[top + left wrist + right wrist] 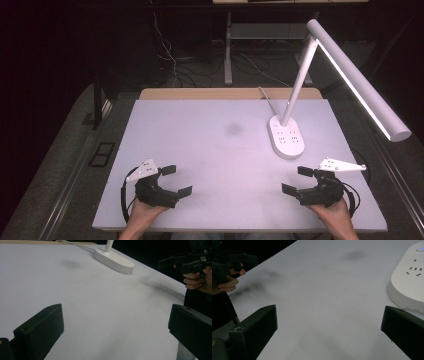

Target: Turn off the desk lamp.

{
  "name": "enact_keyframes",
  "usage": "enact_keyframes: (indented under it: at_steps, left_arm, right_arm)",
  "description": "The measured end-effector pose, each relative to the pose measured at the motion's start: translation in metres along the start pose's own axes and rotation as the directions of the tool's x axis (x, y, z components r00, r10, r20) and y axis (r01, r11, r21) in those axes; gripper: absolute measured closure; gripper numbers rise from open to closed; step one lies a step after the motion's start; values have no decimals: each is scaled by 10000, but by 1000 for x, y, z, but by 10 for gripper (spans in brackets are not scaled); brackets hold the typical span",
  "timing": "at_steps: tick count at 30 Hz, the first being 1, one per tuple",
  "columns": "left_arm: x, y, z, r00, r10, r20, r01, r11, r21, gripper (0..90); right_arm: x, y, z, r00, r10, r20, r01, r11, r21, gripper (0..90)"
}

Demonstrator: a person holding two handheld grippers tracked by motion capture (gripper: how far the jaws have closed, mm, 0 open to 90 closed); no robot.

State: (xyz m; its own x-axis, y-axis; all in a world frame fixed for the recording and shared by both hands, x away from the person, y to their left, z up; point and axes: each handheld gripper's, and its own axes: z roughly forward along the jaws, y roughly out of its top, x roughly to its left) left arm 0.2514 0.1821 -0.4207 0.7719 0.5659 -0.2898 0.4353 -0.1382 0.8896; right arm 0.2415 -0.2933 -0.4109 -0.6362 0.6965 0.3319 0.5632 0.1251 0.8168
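Note:
A white desk lamp (350, 75) stands on the white table (210, 150), its oval base (286, 136) with socket holes at the right of centre. My left gripper (177, 180) rests near the front left edge, jaws wide apart with nothing between them. My right gripper (297, 180) sits near the front right edge, also open and empty, just in front of the lamp base. In the left gripper view the lamp base (113, 260) lies far ahead, and the other gripper (185, 261) is at the upper right. In the right gripper view the base (409, 287) is close on the right.
The lamp's long lit head (357, 82) reaches out over the table's right side. Its cord (267, 100) runs off the back edge. A faint dark smudge (234, 129) marks the table's middle. Dark floor with cables and table legs (228, 50) lies beyond.

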Motion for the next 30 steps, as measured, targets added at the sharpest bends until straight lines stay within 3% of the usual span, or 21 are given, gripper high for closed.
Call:
enact_keyframes:
  at_steps: [23, 30]
  left_arm:
    - [0, 0, 1, 9999, 120, 52, -121, 9999, 93, 0]
    - [1, 0, 0, 9999, 108, 77, -109, 9999, 79, 0]
  right_arm:
    - [1, 1, -1, 9989, -86, 458, 77, 9998, 200, 5]
    - [2, 5, -1, 9988, 68, 482, -86, 9993, 367, 6]
